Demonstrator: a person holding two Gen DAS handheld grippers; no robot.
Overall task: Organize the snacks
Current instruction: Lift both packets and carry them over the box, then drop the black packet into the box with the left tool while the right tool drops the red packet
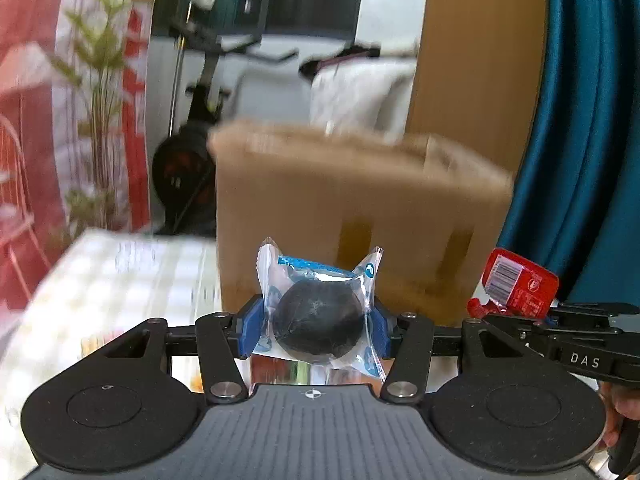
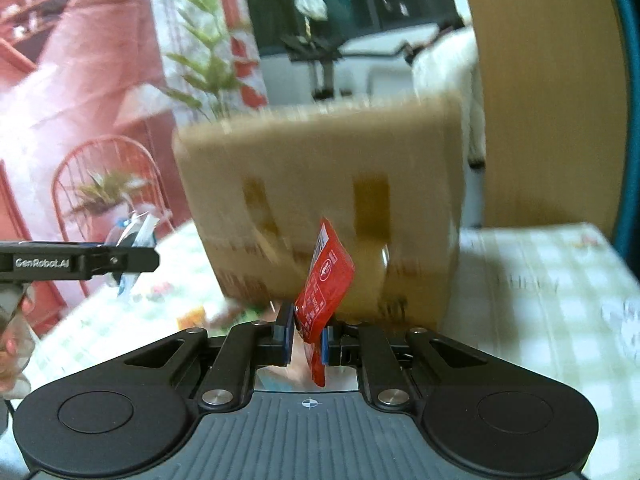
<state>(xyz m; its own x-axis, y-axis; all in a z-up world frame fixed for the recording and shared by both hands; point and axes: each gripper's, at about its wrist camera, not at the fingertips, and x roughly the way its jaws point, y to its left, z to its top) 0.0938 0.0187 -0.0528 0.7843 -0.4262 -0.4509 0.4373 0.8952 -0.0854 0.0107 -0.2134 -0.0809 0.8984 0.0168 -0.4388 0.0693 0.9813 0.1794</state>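
My left gripper (image 1: 318, 326) is shut on a clear-and-blue wrapped snack (image 1: 318, 320) with a dark round ball inside, its blue pads pressing both sides. My right gripper (image 2: 307, 330) is shut on a thin red snack packet (image 2: 326, 280) that stands upright between the pads. Both are held above the table in front of a brown cardboard box (image 1: 352, 216), which the right wrist view also shows, blurred (image 2: 320, 184). The red packet (image 1: 516, 284) and the right gripper's side show at the right of the left wrist view. The left gripper (image 2: 132, 258) shows at the left edge of the right wrist view.
A table with a green-and-white checked cloth (image 2: 540, 292) runs under both grippers. More snacks lie blurred on the cloth (image 2: 192, 316) near the box's foot. Behind stand a plant (image 1: 100, 92), an exercise bike (image 1: 192, 152), a wooden panel (image 1: 480, 48) and a blue curtain (image 1: 580, 120).
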